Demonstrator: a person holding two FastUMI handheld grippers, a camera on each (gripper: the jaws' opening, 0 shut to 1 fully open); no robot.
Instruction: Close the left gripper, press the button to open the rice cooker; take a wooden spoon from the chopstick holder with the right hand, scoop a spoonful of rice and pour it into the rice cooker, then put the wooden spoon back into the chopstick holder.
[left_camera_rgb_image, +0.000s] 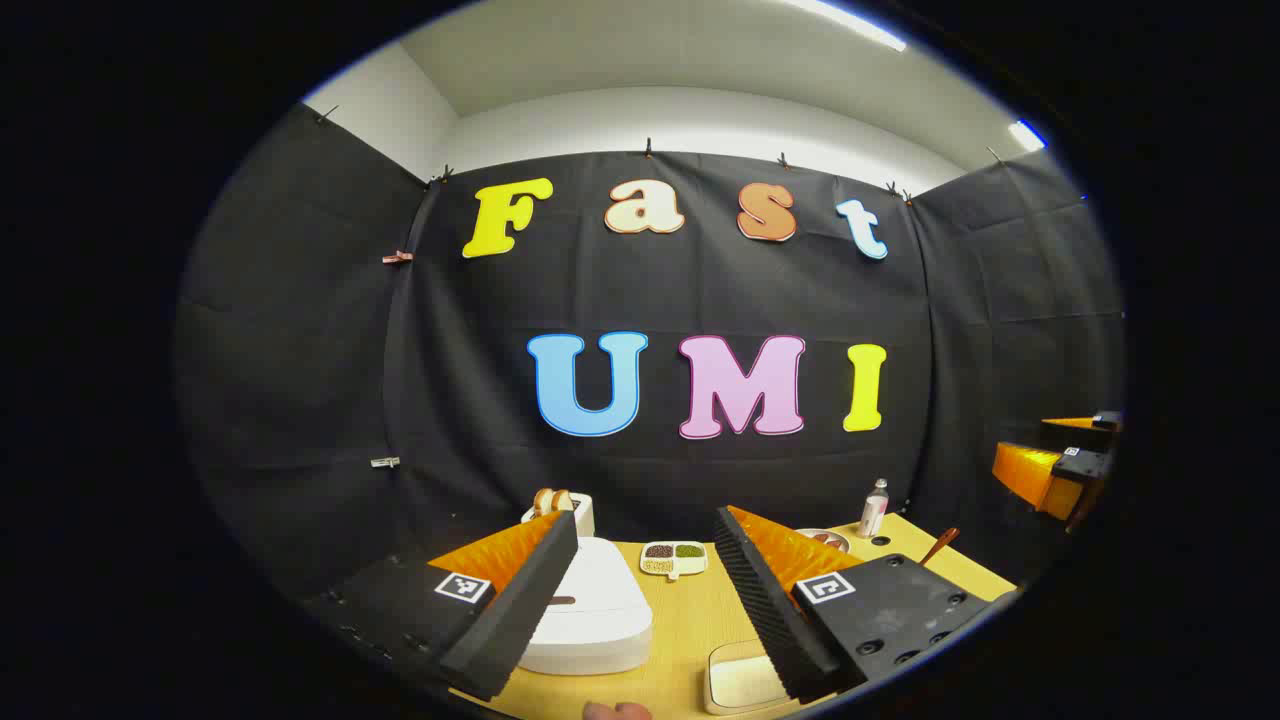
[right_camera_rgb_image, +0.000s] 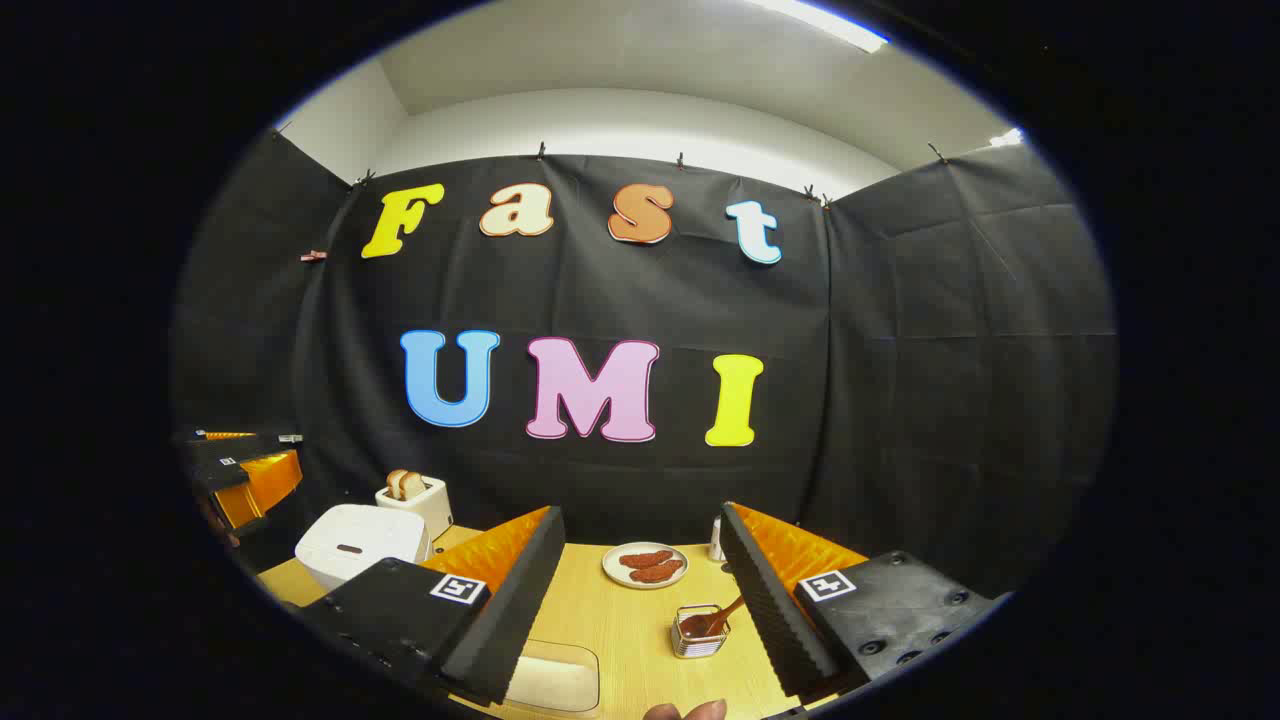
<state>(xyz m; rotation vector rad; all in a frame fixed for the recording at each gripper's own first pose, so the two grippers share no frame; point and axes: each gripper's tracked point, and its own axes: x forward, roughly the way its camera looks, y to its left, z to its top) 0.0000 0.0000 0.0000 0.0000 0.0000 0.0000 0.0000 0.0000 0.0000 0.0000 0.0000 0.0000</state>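
Both jaws stand spread wide with nothing between them: my left gripper (left_camera_rgb_image: 645, 600) hangs above the wooden table (left_camera_rgb_image: 690, 620), and my right gripper (right_camera_rgb_image: 640, 600) hangs likewise over the same table in the right gripper view. I take the white rice cooker (left_camera_rgb_image: 590, 610) as my landmark; its lid is down, and in the left gripper view it sits partly behind my left finger. Behind the cooker stands a white toaster (right_camera_rgb_image: 420, 503) with two slices of bread in it. To the cooker's right lies a small divided dish of beans and grains (left_camera_rgb_image: 673, 558), and nearer to me than that a shallow tray of white rice (left_camera_rgb_image: 740, 682). Farther right of the cooker I see the wire chopstick holder (right_camera_rgb_image: 697, 634) with the wooden spoon (right_camera_rgb_image: 716, 620) leaning in it, untouched. Behind the holder rests a plate of sausages (right_camera_rgb_image: 645, 565), and a small bottle (left_camera_rgb_image: 873, 508) stands beside that plate.
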